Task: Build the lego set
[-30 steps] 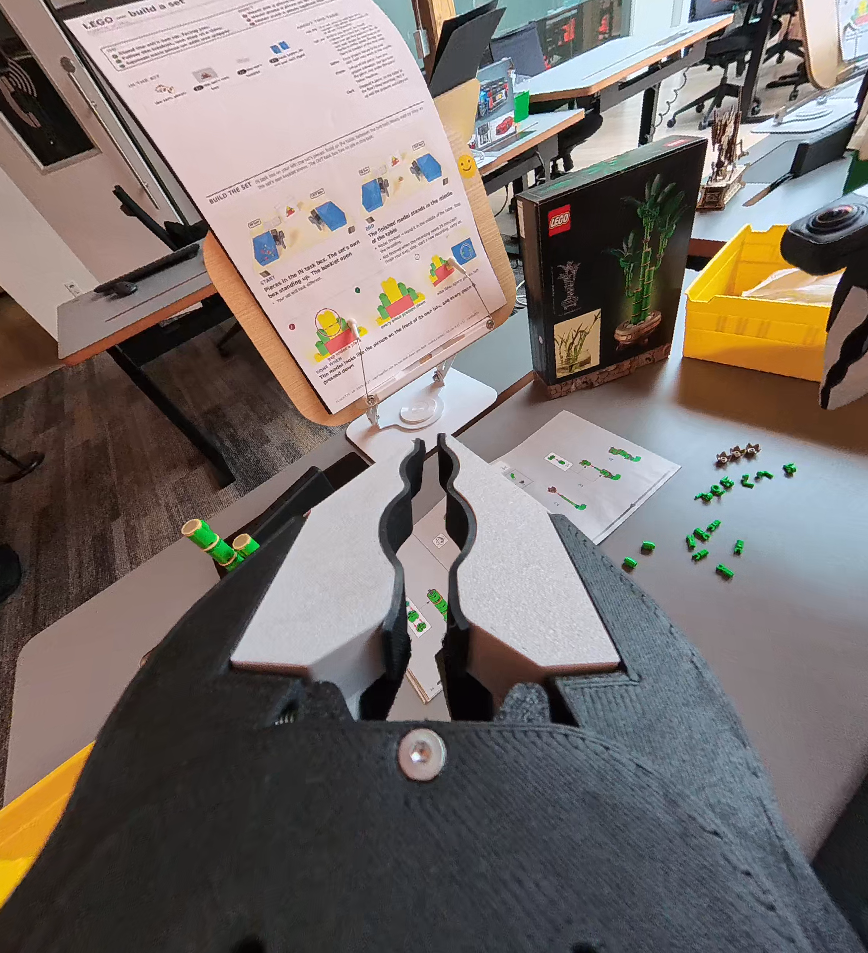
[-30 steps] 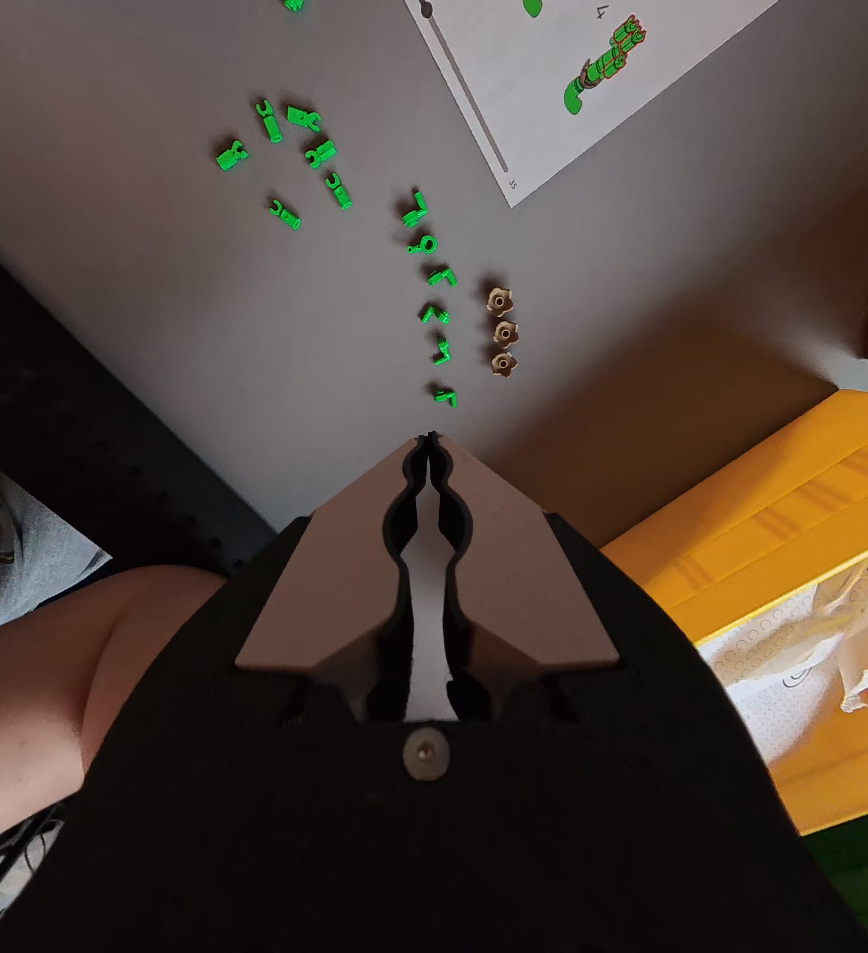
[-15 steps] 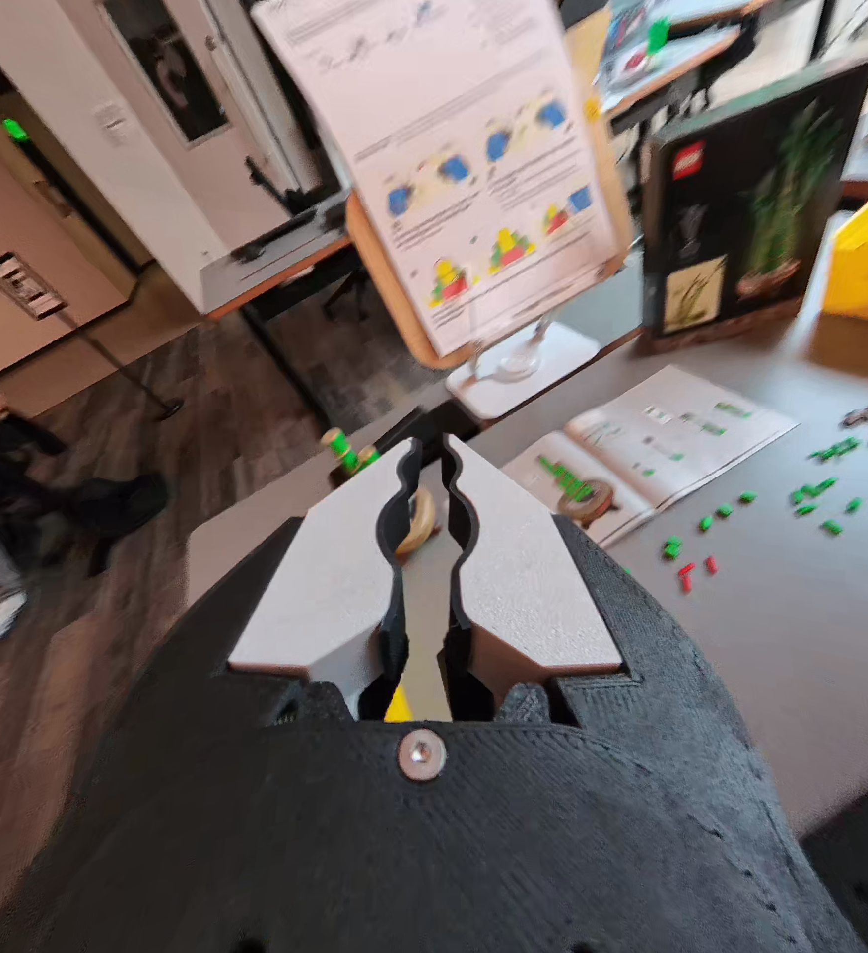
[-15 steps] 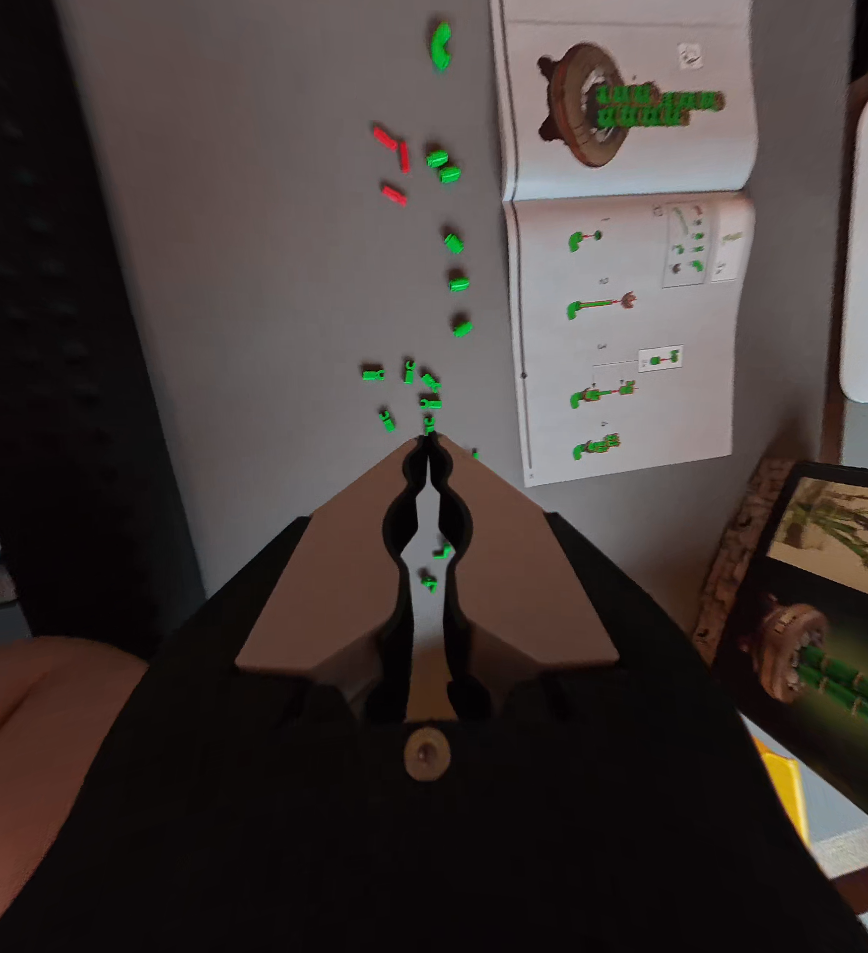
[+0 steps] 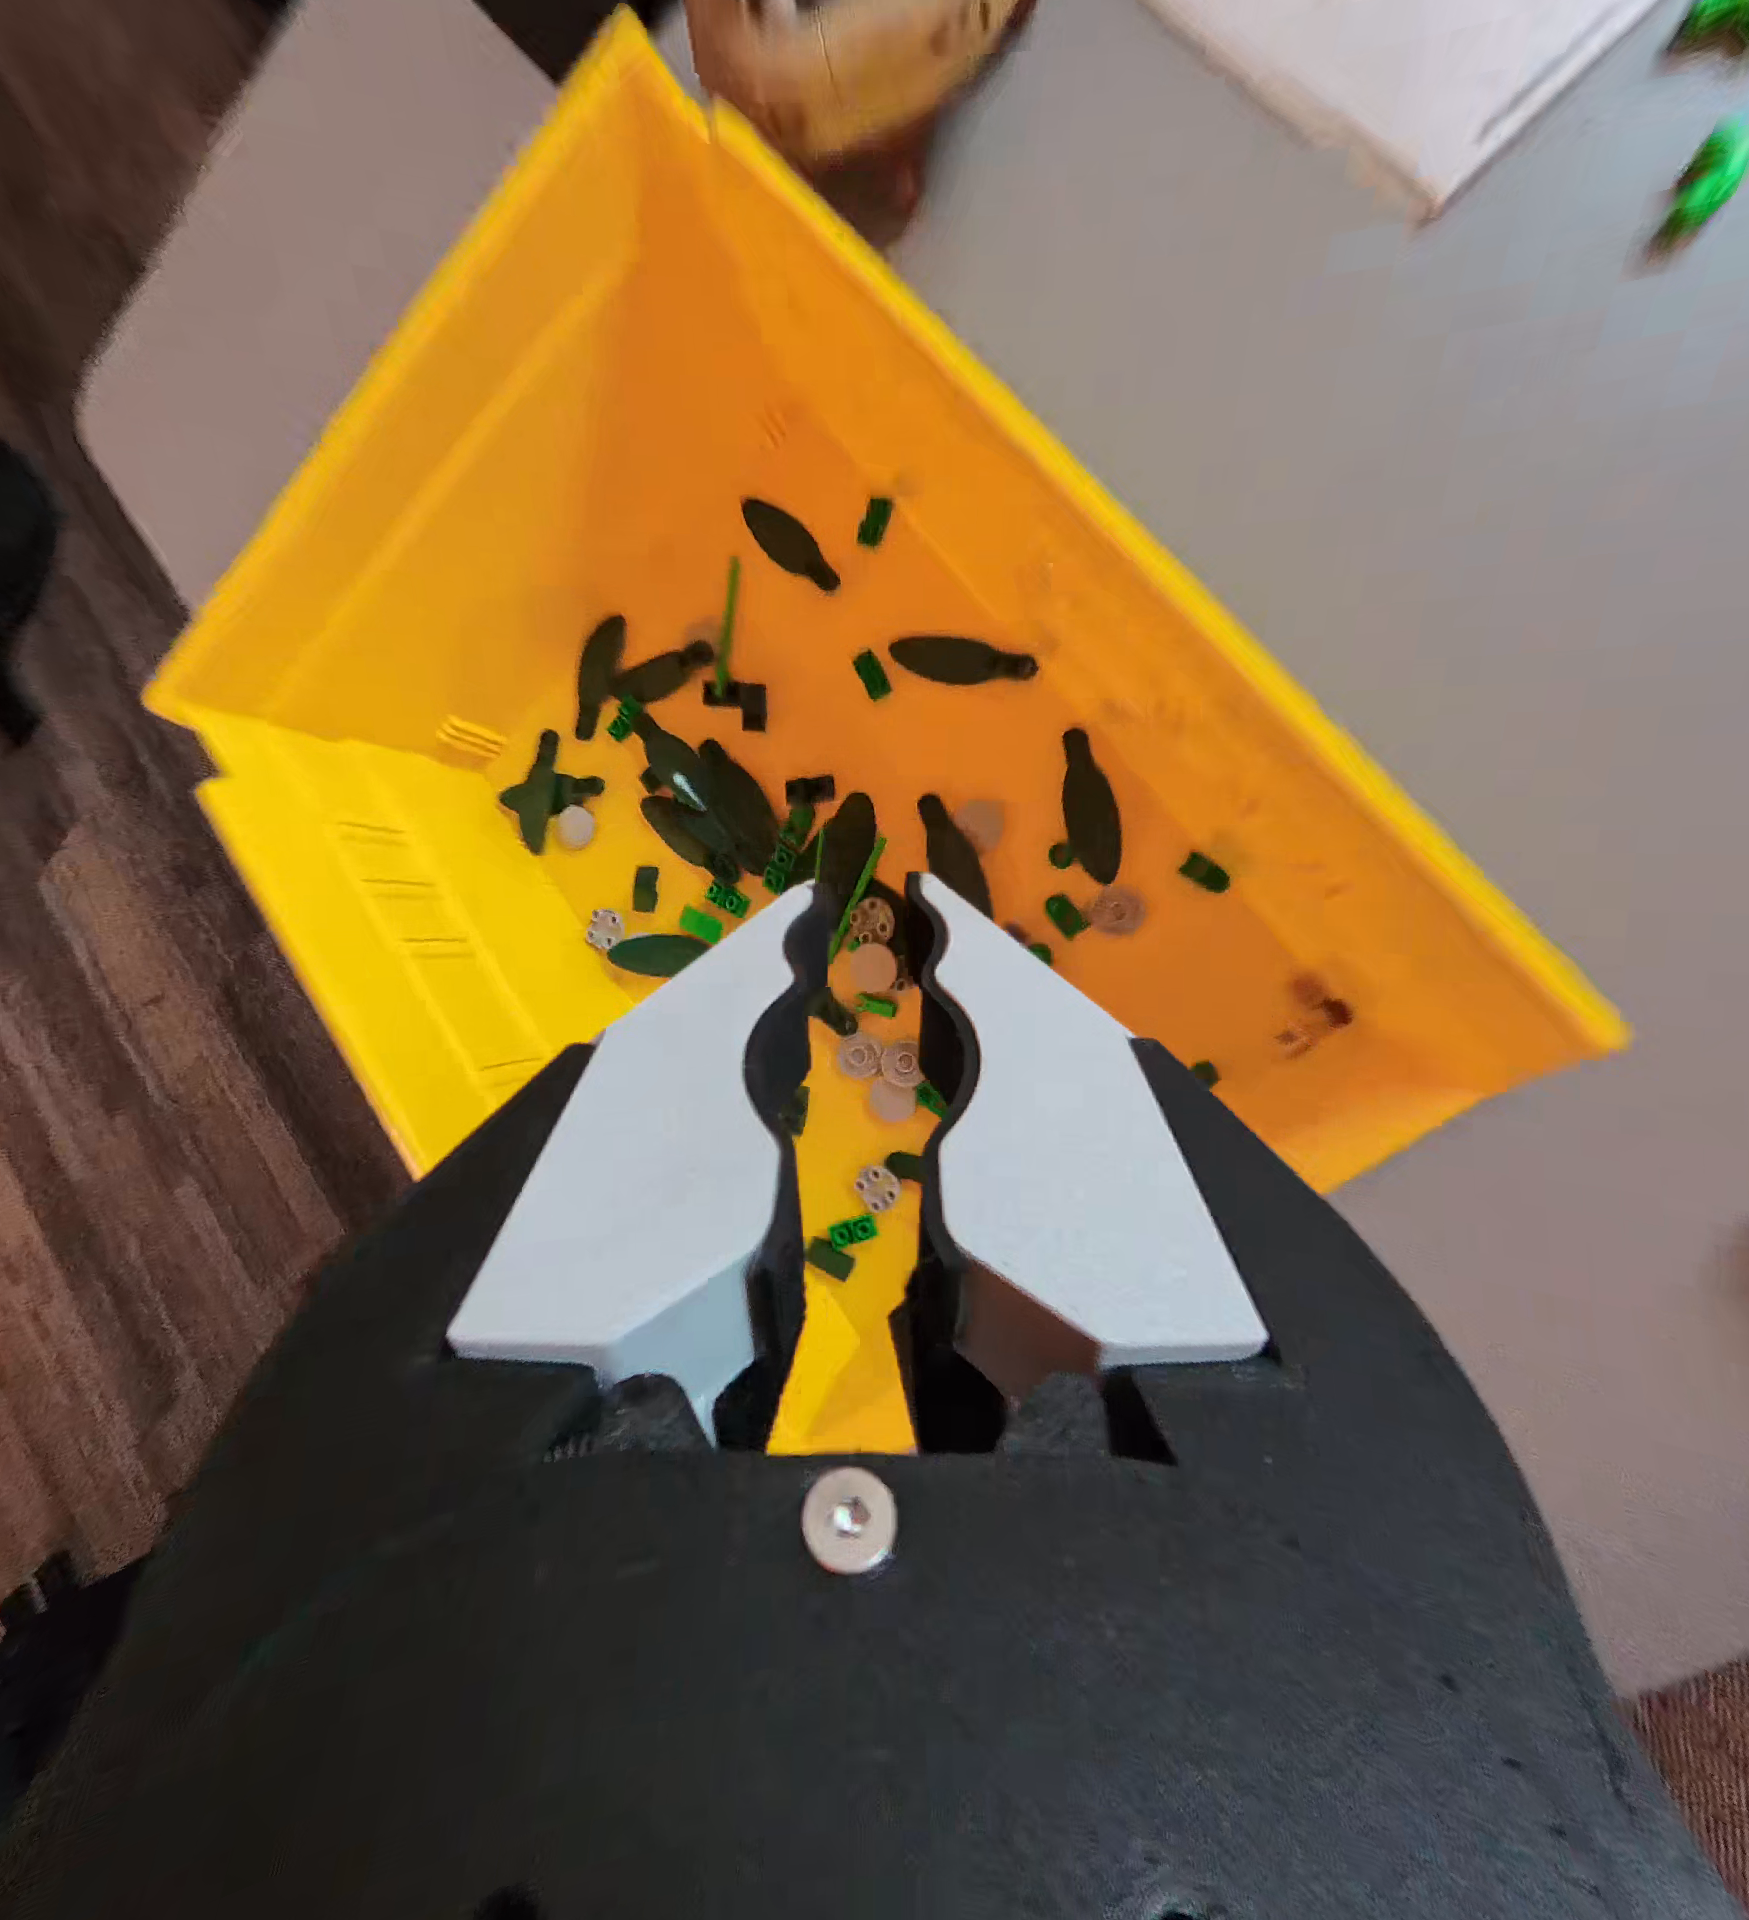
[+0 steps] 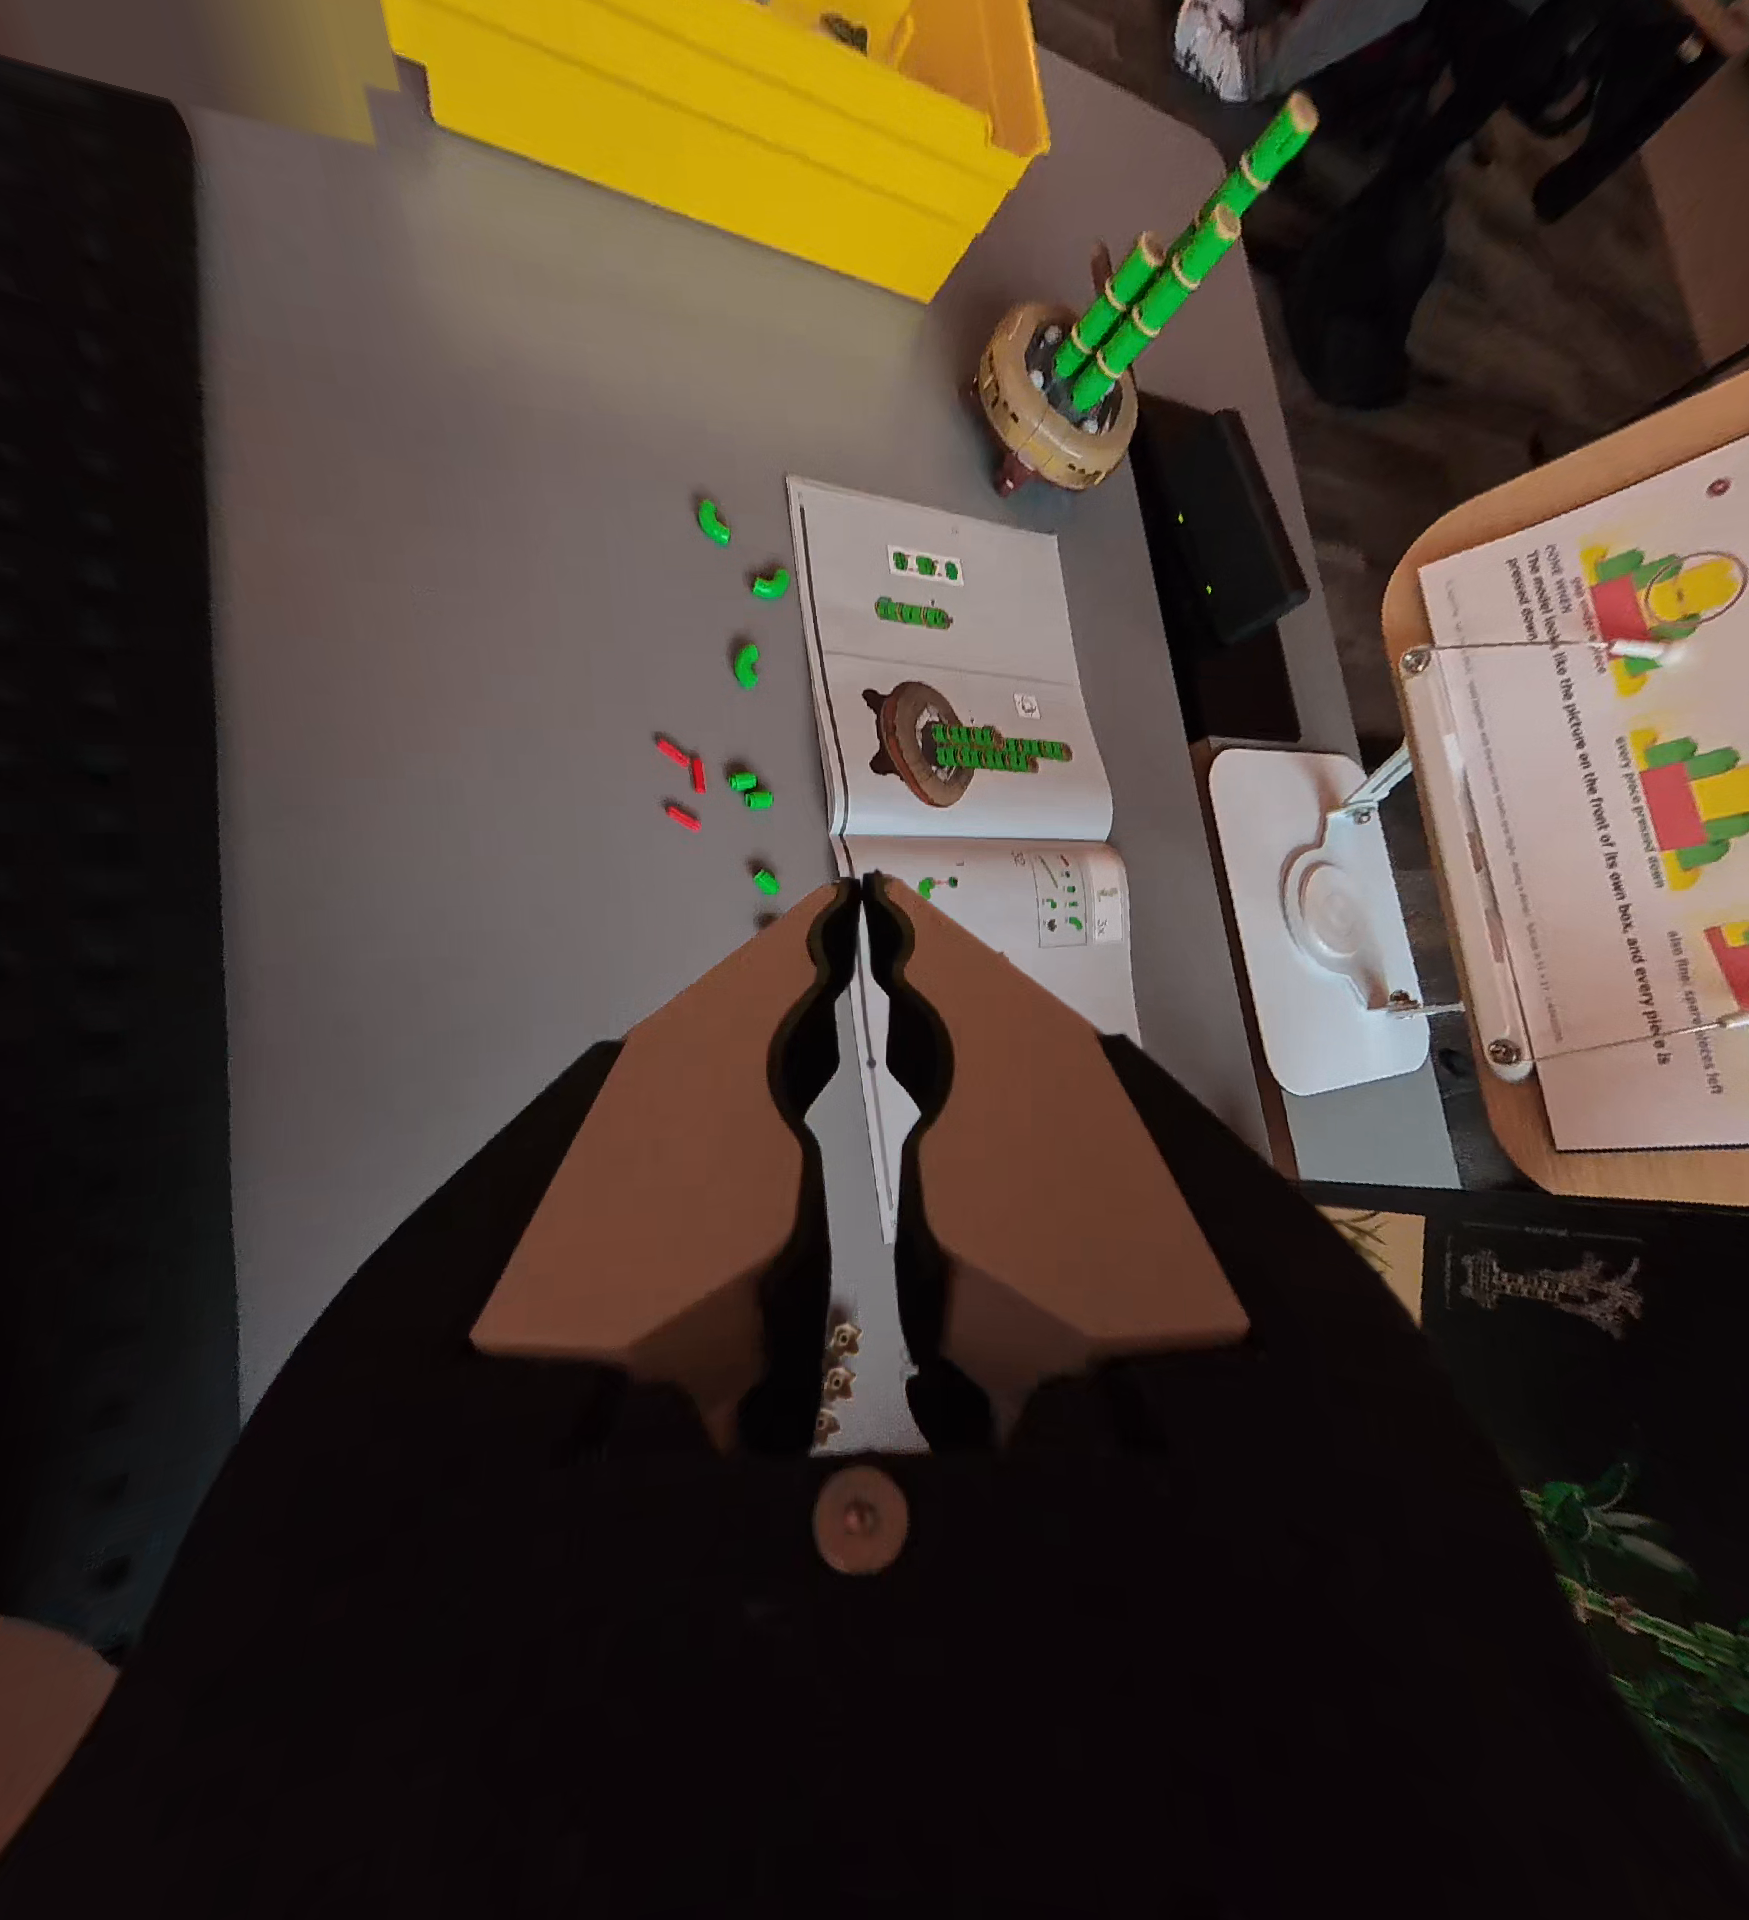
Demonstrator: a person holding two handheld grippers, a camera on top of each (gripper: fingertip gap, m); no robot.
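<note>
— What do the two handheld grippers look like?

— The left gripper [image 5: 862, 902] has a broad black body with a rough, grainy printed surface that widens toward the near edge. Two pale grey wedge-shaped fingers [image 5: 1078, 1164] taper to the far tips, each lined inside with a wavy black edge. A silver screw [image 5: 848, 1535] sits at the centre just below them.

— And the other?

— The right gripper [image 6: 862, 896] has the same build: black body, wavy black inner edges, a round centre screw [image 6: 858, 1518]. Its fingers [image 6: 672, 1174] look brownish in the dim light.
</note>
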